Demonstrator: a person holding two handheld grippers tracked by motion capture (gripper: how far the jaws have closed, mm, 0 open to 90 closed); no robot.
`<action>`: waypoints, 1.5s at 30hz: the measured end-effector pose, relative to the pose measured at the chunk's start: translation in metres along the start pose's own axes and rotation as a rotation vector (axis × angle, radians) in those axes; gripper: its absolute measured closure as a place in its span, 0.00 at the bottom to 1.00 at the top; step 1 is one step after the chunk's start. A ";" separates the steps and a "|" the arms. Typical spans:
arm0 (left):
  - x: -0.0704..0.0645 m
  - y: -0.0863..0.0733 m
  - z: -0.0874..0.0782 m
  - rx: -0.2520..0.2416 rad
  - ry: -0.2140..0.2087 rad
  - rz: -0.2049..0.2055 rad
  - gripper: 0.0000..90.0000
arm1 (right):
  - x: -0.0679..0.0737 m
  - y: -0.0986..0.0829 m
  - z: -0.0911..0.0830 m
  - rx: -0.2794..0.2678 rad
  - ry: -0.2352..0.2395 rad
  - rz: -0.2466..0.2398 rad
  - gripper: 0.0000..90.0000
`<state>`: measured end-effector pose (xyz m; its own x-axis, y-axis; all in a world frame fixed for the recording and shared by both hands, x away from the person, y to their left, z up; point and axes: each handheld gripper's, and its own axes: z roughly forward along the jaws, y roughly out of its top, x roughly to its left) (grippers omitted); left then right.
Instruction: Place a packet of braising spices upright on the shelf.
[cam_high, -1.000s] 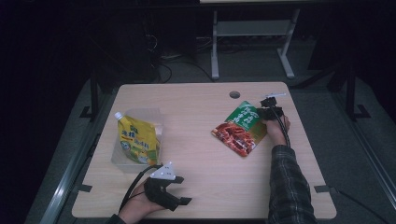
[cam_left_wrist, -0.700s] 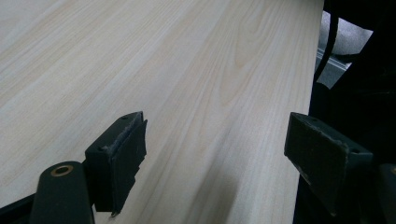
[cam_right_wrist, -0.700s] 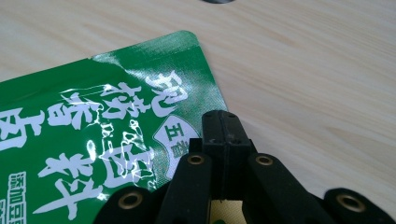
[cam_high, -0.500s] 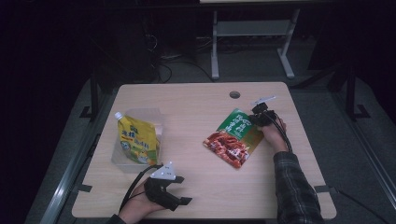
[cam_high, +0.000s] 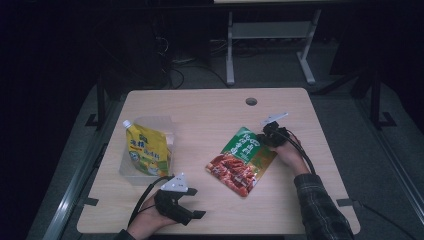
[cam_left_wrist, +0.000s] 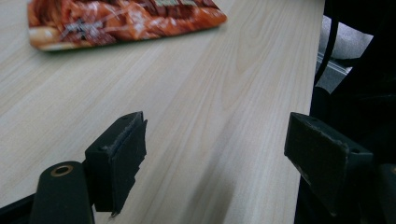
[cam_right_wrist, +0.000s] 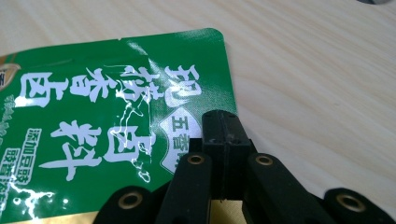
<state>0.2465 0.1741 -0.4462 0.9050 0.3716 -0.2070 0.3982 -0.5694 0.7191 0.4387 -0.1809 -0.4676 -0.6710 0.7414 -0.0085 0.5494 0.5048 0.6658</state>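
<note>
**Two grippers, one pouch: right side has it by the green end**

Two grippers are on the table (cam_high: 210, 107), and everything here gets placed against the red-and-green pouch (cam_high: 242, 160) lying flat around the middle of the board.

Nearest the person's edge, the left gripper (cam_high: 197, 215) sits low over the wood, well apart from the pouch and on the near-left of it. Its jaws stand wide, with bare tabletop between them and nothing held. From the left gripper view, the pouch's red end (cam_left_wrist: 116, 21) lies well ahead of those jaws, flat on the wood.

Moving up to the pouch itself: red printed half toward the person, green half away. At its far-right edge the right gripper (cam_high: 267, 136) is clamped on, jaws pressed together over the green margin. The right gripper view makes it plain, the two black pads meet over the foil beside the white lettering (cam_right_wrist: 116, 121). The person's right hand (cam_high: 290, 155) lies just right of the pouch, a plaid sleeve trailing back.

Left of the pouch, well apart, a yellow spouted pouch (cam_high: 145, 150) lies in a clear container (cam_high: 170, 125).

Beyond the pouch, near the table's far edge, there's a small round hole (cam_high: 251, 101).
</note>
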 end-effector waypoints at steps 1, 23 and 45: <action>0.000 0.000 0.000 -0.001 0.001 0.002 0.22 | 0.008 0.000 0.000 0.002 0.002 -0.028 1.00; -0.001 0.010 0.007 -0.020 0.034 0.022 0.22 | 0.080 -0.019 -0.026 0.041 0.092 -0.195 0.93; 0.042 0.047 0.052 0.037 0.187 -0.051 0.16 | 0.083 -0.081 -0.098 -0.032 0.112 -0.036 0.35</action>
<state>0.3111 0.1248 -0.4551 0.8414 0.5285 -0.1130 0.4512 -0.5718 0.6851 0.2895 -0.2036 -0.4486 -0.7427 0.6678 0.0492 0.5085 0.5147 0.6903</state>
